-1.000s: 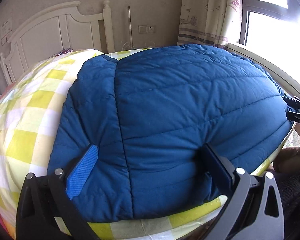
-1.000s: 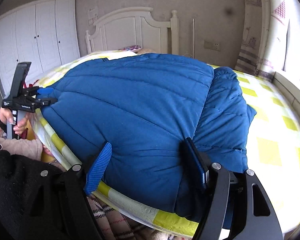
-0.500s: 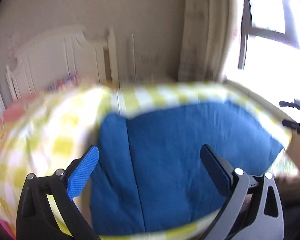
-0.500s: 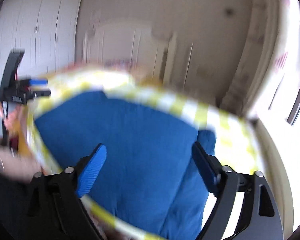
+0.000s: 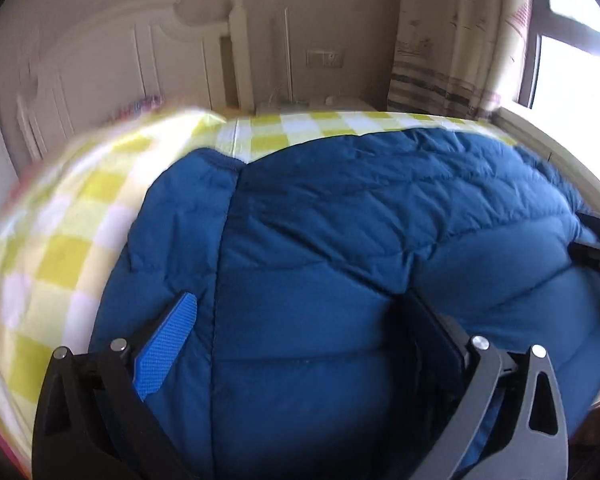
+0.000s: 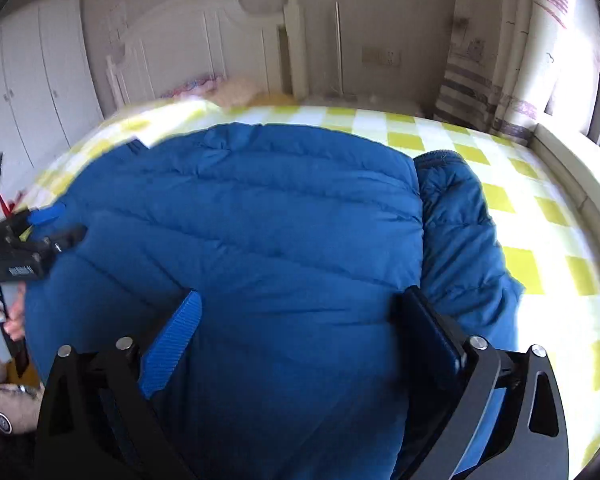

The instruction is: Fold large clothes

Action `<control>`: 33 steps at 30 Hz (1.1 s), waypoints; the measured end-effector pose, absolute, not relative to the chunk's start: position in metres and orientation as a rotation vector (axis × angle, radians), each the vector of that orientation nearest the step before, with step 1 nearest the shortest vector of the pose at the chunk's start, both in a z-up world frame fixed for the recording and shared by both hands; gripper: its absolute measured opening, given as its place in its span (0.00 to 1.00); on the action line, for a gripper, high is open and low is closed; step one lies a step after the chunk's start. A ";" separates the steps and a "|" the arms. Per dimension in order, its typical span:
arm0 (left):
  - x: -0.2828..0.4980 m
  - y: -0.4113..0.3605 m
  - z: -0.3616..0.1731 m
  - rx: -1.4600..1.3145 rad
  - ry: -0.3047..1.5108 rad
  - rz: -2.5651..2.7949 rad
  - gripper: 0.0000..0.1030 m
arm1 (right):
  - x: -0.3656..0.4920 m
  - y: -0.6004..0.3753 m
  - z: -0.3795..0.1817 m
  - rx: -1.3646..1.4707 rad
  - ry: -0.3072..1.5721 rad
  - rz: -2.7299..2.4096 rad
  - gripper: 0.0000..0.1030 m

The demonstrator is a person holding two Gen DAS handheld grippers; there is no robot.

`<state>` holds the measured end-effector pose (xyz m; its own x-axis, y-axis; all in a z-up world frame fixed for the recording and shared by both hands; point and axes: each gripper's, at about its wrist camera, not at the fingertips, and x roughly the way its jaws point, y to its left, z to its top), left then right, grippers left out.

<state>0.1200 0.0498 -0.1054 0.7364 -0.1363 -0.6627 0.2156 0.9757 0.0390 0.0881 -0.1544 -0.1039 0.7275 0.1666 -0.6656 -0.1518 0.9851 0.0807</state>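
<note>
A blue quilted down jacket (image 5: 340,220) lies spread on the bed, with one sleeve (image 6: 460,232) folded in along its right side. My left gripper (image 5: 298,300) is open and low over the jacket's near left edge, padded fabric bulging between its fingers. My right gripper (image 6: 300,296) sits over the near right edge. Its jaws are opening wide, the jacket lies between them, and the pads do not press on it. Each gripper also shows in the other's view: the left gripper (image 6: 32,236) and the right gripper (image 5: 596,240).
The bed has a yellow-and-white checked sheet (image 6: 520,184) and a white headboard (image 6: 204,40). White wardrobes (image 6: 32,80) stand at the left. A curtain (image 5: 452,32) and a window ledge (image 6: 580,184) run along the right. A person's hand (image 6: 12,316) holds the left gripper's handle.
Both grippers pulled back and up off the jacket's near edge, then came down over it again. The right gripper's jaws have spread wider.
</note>
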 end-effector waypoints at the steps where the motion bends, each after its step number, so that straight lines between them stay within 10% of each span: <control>1: 0.120 0.049 -0.107 0.118 0.719 -0.188 0.98 | 0.091 -0.155 -0.104 0.028 0.743 0.180 0.95; 22: 0.128 0.038 -0.111 0.204 0.762 -0.183 0.98 | 0.108 -0.154 -0.112 0.000 0.830 0.212 0.96; 33: 0.143 0.012 -0.024 0.378 0.722 -0.240 0.98 | 0.137 -0.146 -0.039 -0.068 0.856 0.249 0.96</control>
